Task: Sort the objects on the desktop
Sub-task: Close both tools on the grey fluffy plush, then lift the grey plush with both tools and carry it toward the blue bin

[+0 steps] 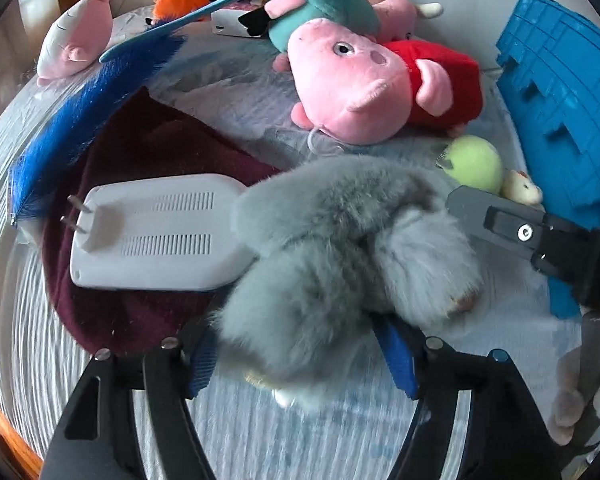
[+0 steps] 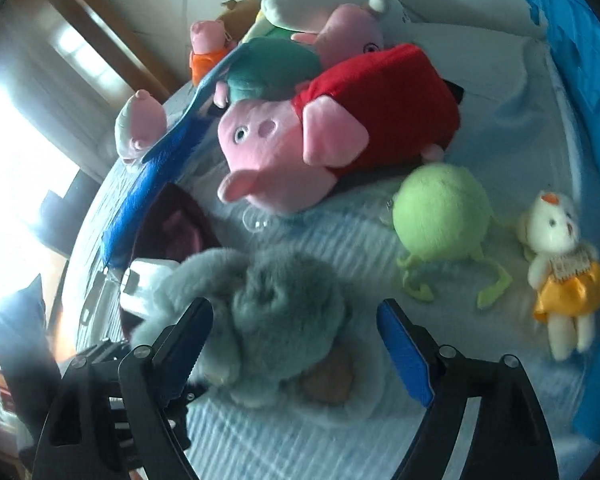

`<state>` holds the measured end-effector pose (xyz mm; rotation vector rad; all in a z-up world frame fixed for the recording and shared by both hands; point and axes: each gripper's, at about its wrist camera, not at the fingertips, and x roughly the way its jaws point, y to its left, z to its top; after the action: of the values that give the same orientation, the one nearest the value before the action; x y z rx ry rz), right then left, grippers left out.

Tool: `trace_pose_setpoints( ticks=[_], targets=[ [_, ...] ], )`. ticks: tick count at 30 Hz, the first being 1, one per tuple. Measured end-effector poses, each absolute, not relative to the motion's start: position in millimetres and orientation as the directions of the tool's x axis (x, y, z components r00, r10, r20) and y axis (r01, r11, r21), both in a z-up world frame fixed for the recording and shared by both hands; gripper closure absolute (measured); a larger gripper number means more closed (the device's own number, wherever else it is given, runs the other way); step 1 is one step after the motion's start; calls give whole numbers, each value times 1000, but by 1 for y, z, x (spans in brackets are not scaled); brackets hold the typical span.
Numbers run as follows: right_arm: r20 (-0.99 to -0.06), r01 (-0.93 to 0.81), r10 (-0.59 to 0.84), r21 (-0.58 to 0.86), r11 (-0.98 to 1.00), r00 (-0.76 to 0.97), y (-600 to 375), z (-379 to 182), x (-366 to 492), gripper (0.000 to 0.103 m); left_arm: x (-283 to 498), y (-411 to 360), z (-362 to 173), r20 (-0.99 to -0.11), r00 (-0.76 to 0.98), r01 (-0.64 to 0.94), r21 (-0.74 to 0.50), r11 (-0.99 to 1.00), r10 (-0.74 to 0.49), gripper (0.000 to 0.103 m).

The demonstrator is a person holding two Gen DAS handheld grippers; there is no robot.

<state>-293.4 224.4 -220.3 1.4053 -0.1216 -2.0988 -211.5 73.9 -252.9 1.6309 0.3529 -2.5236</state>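
A grey fluffy plush toy point(image 1: 340, 248) lies on the white-covered table point(image 1: 260, 432). My left gripper point(image 1: 300, 360) is shut on the toy's near end, with both blue pads pressed into the fur. In the right wrist view the same grey plush toy point(image 2: 268, 312) sits between the fingers of my right gripper point(image 2: 296, 332), which stands open: the left finger touches the fur and the blue right pad is apart from it. One of the right gripper's fingers point(image 1: 480, 212) shows beside the toy in the left wrist view.
A white plug-in device point(image 1: 152, 236) rests on a maroon cloth point(image 1: 140, 140) to the left, beside a blue feather brush point(image 1: 80, 120). Behind lie a pink pig plush in red point(image 1: 360, 80), a green ball plush point(image 2: 440, 212) and a small white bear point(image 2: 560, 272). A blue crate point(image 1: 560, 100) stands at the right.
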Motion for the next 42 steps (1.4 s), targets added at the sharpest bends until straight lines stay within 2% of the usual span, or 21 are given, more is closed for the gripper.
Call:
trace_pose_setpoints(
  ticks=[1, 2, 3, 4, 8, 10, 11, 12, 13, 25, 29, 32, 33, 34, 35, 36, 37, 38, 42],
  targets=[
    [-816, 436, -522, 388, -812, -247, 220, -224, -298, 19, -213, 75, -255, -909, -417, 224, -125, -967, 21, 34],
    [-822, 443, -520, 387, -809, -233, 216, -229, -302, 25, -215, 76, -256, -907, -420, 226, -118, -967, 13, 34],
    [-826, 448, -522, 393, -803, -211, 211, -235, -307, 34, -217, 76, -258, -906, -423, 228, -111, -967, 5, 34],
    [-826, 453, -534, 412, -791, -182, 207, -243, -310, 49, -219, 77, -260, -905, -426, 230, -105, -967, -3, 34],
    [-803, 488, -568, 428, -761, -180, 199, -253, -314, 49, -224, 84, -265, -897, -440, 232, -67, -970, -43, 35],
    [-803, 500, -571, 428, -752, -172, 194, -254, -312, 51, -222, 85, -263, -897, -441, 223, -77, -972, -30, 51],
    [-804, 509, -567, 417, -753, -180, 192, -252, -310, 52, -220, 85, -260, -898, -439, 216, -83, -973, -21, 55],
    [-803, 517, -565, 409, -752, -187, 192, -249, -306, 52, -217, 85, -257, -900, -436, 208, -89, -974, -11, 66],
    [-802, 522, -564, 402, -752, -195, 192, -245, -302, 54, -214, 86, -254, -901, -433, 201, -94, -975, -2, 71],
    [-746, 479, -570, 383, -790, -343, 210, -166, -237, 58, -175, 77, -167, -830, -553, 28, -101, -995, 69, 71],
    [-751, 438, -543, 372, -818, -377, 217, -150, -222, 79, -166, 68, -164, -840, -535, -5, -104, -995, 90, 71],
    [-766, 369, -524, 396, -841, -372, 227, -161, -217, 79, -162, 55, -177, -855, -506, 0, -134, -991, 115, 70],
    [-765, 342, -529, 418, -842, -367, 232, -167, -215, 79, -160, 53, -184, -865, -487, 3, -138, -990, 119, 60],
    [-764, 320, -530, 431, -844, -368, 238, -171, -213, 78, -159, 51, -190, -874, -472, 8, -139, -990, 118, 41],
    [-763, 304, -527, 436, -847, -374, 244, -174, -210, 76, -158, 51, -197, -879, -462, 13, -139, -990, 118, 32],
    [-768, 287, -518, 435, -854, -377, 249, -178, -209, 66, -157, 50, -203, -884, -452, 19, -140, -990, 117, 23],
    [-777, 273, -505, 428, -861, -375, 252, -183, -208, 50, -158, 50, -208, -886, -448, 27, -144, -989, 117, 23],
    [-783, 265, -498, 424, -866, -373, 254, -186, -209, 38, -159, 50, -212, -887, -447, 36, -149, -988, 117, 23],
    [-789, 248, -498, 434, -866, -359, 258, -198, -218, 37, -172, 54, -220, -888, -450, 52, -129, -990, 92, 23]
  ],
)
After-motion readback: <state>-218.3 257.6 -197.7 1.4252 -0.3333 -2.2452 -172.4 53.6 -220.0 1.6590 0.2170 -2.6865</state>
